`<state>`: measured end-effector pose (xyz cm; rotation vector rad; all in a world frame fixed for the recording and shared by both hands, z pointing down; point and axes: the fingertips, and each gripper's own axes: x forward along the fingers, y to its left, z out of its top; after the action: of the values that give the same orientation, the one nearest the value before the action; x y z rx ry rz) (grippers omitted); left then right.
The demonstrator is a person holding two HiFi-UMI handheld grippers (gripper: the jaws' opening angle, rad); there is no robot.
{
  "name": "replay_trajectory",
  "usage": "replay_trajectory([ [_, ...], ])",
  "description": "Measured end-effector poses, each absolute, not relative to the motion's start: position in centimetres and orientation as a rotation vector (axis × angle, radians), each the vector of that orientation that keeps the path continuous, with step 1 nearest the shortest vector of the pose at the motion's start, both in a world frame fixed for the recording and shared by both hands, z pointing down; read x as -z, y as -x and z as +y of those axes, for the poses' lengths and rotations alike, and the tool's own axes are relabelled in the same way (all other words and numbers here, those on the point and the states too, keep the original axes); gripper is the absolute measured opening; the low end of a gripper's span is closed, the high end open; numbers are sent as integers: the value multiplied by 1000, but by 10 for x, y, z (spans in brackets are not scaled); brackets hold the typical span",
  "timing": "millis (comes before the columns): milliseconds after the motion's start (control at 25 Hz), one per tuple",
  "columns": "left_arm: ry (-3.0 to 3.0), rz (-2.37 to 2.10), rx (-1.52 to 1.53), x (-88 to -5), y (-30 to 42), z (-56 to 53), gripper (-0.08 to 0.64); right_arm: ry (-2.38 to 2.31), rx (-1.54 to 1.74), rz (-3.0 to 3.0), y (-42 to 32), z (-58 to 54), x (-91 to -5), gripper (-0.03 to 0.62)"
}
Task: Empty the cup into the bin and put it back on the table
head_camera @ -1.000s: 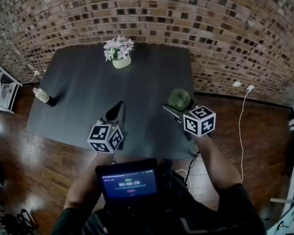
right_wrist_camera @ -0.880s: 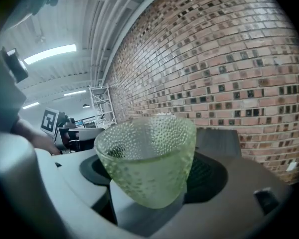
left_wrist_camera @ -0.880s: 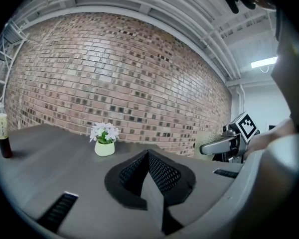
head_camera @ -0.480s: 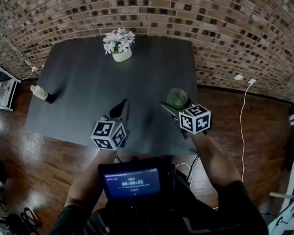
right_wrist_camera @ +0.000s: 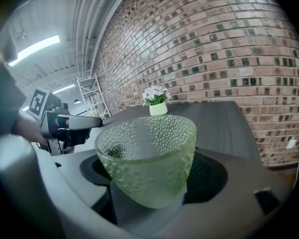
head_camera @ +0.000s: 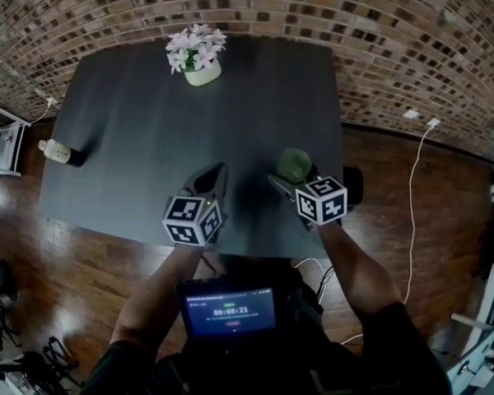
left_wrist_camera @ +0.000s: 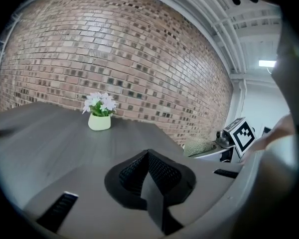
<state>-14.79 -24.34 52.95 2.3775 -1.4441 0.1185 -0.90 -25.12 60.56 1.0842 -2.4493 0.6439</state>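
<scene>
Held in the right gripper (right_wrist_camera: 149, 180): the green glass cup (head_camera: 293, 164), jaws spread wide against its pebbled wall, over the desk's (head_camera: 148, 130) near right corner. Left gripper (left_wrist_camera: 150, 176) pinched shut on nothing above the near edge. Likely to slip on smooth tapered glass if tipped sharply, or to spill short of the bin. Possibly that bin: a dark shape (head_camera: 353, 186) just off the right edge, hard to tell. Flower pot (head_camera: 199, 72) at the far edge and bottle (head_camera: 59, 151) at the left edge, both well apart from the cup; no obstacle between.
</scene>
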Motion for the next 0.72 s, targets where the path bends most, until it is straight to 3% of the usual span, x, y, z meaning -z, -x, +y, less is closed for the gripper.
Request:
replay_trajectory([
  [720,-2279,-1407,-235,-606,133,-276,-8,-1067,-634,-2481,21,-277,-654,402],
])
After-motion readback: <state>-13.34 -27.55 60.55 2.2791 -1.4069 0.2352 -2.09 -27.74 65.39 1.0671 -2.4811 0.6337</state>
